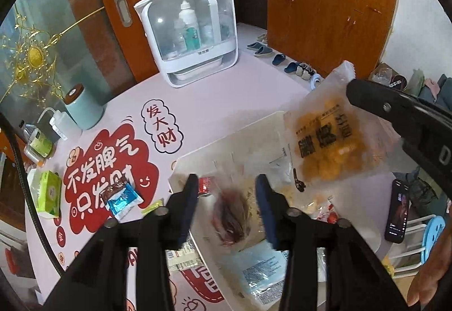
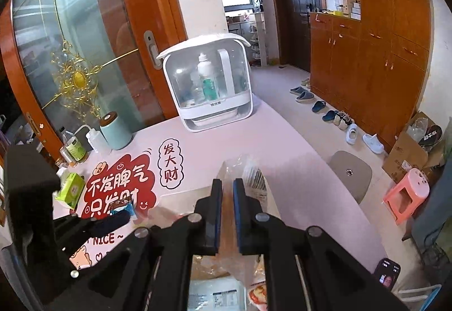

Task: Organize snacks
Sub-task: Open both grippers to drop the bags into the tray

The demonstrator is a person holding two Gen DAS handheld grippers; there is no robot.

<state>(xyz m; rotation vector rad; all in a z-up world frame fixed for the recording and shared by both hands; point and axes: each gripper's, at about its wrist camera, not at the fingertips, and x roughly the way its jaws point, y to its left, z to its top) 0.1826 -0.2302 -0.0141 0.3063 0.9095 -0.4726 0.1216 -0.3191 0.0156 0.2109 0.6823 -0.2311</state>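
Note:
My left gripper (image 1: 227, 186) is open above a white tray (image 1: 226, 138) and holds nothing. A dark red snack packet (image 1: 231, 218) lies in the tray between its fingers, blurred. My right gripper (image 2: 227, 192) is shut on a clear bag of yellow puffs (image 1: 325, 141), held in the air over the tray's right side; in the right wrist view the bag (image 2: 248, 170) sticks out past the fingertips. A pale blue packet (image 1: 262, 271) and red-white wrappers (image 1: 325, 212) also lie in the tray. A blue foil packet (image 1: 121, 198) lies on the table left of the tray.
A white storage box with bottles (image 1: 192, 31) stands at the table's far side. A teal canister (image 1: 82, 107), bottles and a green tissue box (image 1: 48, 192) are at the left. A phone (image 1: 397, 209) lies at the right edge. Stools and shoes are on the floor beyond.

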